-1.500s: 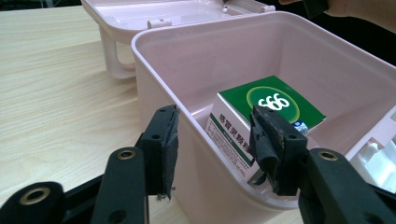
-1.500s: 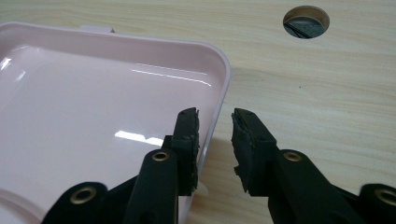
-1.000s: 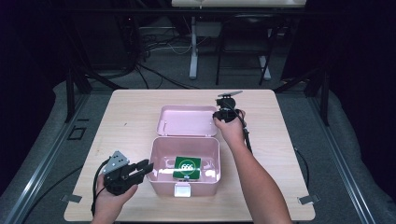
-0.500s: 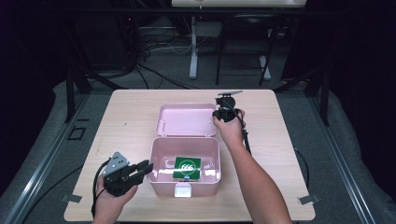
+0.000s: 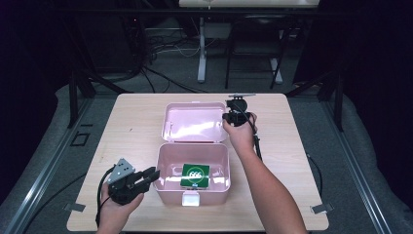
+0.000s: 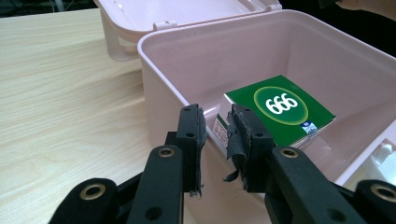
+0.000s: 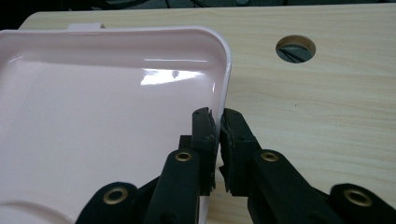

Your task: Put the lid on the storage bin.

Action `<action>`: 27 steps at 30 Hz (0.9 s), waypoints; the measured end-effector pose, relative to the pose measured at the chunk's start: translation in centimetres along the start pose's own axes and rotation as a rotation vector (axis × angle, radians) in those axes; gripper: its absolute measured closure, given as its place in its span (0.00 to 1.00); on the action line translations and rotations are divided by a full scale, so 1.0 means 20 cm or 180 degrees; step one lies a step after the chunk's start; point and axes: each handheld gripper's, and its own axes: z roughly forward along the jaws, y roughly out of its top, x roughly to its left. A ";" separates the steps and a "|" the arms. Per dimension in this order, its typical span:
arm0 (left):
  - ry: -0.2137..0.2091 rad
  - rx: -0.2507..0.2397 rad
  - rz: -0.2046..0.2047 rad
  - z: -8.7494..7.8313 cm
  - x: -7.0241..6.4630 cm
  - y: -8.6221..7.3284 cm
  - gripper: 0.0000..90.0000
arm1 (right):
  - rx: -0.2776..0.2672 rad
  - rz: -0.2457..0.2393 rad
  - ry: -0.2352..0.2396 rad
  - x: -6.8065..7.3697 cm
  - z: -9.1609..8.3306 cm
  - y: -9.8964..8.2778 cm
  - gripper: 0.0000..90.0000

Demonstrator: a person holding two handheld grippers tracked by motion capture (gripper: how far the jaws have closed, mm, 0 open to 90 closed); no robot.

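The pink box [image 5: 193, 184] stands open on the surface [image 5: 302, 141], its lid [image 5: 195, 122] laid flat behind it; judging by this, the lid is nearly fully back, with only letting go left. The right tongs [image 7: 217, 122] pinch the lid's edge, while the left tongs [image 6: 215, 120], slightly parted and empty, straddle the box's left wall. Inside the box lies a green packet [image 6: 280, 109] marked "666".
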 end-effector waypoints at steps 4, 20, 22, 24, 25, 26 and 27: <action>-0.0001 0.0000 0.0000 0.00 0.00 0.00 0.82 | -0.0082 -0.0077 -0.0020 0.01 -0.02 0.00 0.95; 0.0008 -0.0004 -0.0009 0.00 0.00 0.00 0.82 | -0.0336 -0.0213 0.0020 0.02 -0.16 0.00 0.95; 0.0000 -0.0014 -0.0014 0.00 0.00 0.00 0.82 | -0.0377 -0.0216 0.0036 0.03 -0.18 0.00 0.96; -0.0002 -0.0014 -0.0017 0.00 0.00 0.00 0.82 | -0.0426 -0.0251 0.0045 0.03 -0.21 0.00 0.96; -0.0002 -0.0014 -0.0017 0.00 0.00 0.00 0.83 | -0.0426 -0.0251 0.0045 0.03 -0.21 0.00 0.96; 0.0002 -0.0017 -0.0015 0.01 0.00 0.00 0.83 | -0.0445 -0.0258 0.0062 0.03 -0.22 0.00 0.96; 0.0003 -0.0016 -0.0011 0.01 0.00 0.00 0.83 | -0.0474 -0.0267 0.0079 0.03 -0.25 0.00 0.96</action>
